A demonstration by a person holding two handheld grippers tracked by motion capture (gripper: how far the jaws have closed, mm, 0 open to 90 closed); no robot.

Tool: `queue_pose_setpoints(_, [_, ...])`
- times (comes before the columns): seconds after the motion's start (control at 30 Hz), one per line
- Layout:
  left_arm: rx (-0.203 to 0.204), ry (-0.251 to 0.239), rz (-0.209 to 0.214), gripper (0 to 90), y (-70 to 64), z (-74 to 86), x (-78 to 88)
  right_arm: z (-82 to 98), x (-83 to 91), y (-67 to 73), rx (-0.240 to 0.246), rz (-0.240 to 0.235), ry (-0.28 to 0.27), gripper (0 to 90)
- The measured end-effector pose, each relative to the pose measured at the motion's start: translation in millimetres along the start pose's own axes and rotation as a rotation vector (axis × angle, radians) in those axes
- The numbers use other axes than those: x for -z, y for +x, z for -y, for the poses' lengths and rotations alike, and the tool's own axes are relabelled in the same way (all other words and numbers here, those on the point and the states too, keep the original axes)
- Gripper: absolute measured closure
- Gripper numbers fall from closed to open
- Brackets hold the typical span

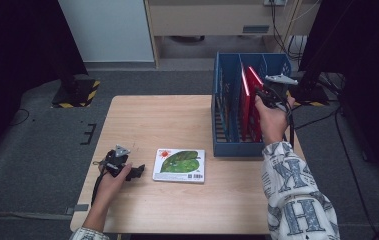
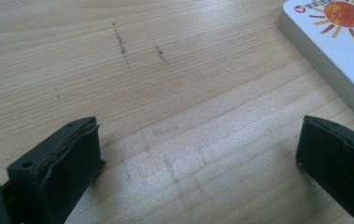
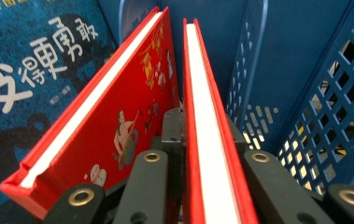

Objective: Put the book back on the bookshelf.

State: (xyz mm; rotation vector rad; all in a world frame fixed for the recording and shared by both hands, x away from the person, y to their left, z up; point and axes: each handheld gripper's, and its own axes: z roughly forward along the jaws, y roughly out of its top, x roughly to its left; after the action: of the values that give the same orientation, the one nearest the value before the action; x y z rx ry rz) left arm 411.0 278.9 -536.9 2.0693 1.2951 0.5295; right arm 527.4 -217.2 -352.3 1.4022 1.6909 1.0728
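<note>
Red book (image 3: 207, 116) clamped by right hand-held gripper (image 3: 206, 135), lower part hidden in blue crate (image 3: 305, 70); left hand-held gripper (image 2: 198, 154) released.

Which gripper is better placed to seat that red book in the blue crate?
Right. The right gripper is shut on the red book inside the blue crate; the left gripper rests open on the table.

left claw (image 1: 138, 171) | low, level, jaws wide apart; right claw (image 1: 263, 93) | raised, arm outstretched, jaws clamped
</note>
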Motion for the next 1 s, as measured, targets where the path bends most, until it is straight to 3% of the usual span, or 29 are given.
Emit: queue_pose_setpoints(1.0, [-0.001, -0.001, 0.002, 0.0, -0.2, 0.0, -0.1, -7.8, 1.5, -1.4, 0.022, -0.03, 0.034, 74.6])
